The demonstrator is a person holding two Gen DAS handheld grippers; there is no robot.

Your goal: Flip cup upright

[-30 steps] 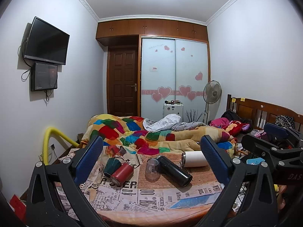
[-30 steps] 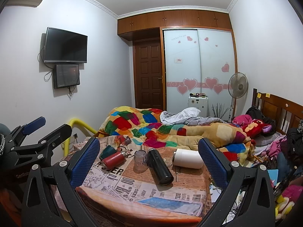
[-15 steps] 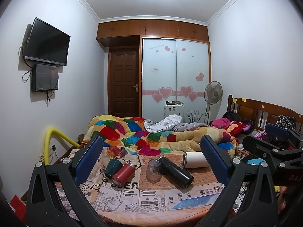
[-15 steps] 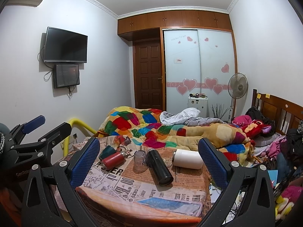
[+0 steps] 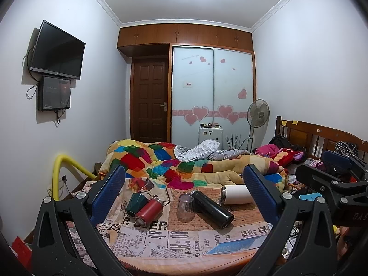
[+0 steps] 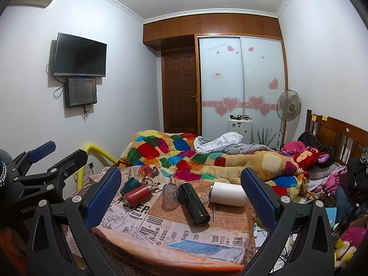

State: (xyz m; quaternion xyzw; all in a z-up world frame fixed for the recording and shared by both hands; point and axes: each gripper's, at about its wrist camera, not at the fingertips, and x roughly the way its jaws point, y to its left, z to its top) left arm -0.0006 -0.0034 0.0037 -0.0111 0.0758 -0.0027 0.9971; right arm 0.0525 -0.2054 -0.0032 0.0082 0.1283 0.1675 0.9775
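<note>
Clear cup (image 5: 185, 207) inverted, one — four bottles lying, left gripper (image 5: 184, 193), right gripper (image 6: 180, 194) spread

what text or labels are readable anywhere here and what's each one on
"DAS": on the right hand-held gripper body, cut off at the frame edge.
"GenRob": on the left hand-held gripper body, the rest hidden.
"BIL": on the newspaper-print cloth, seen upside down.
Other headlines on the cloth: distorted, not reliably readable.
Script on the wardrobe door, its small red label, the TV brand: too small.
</note>
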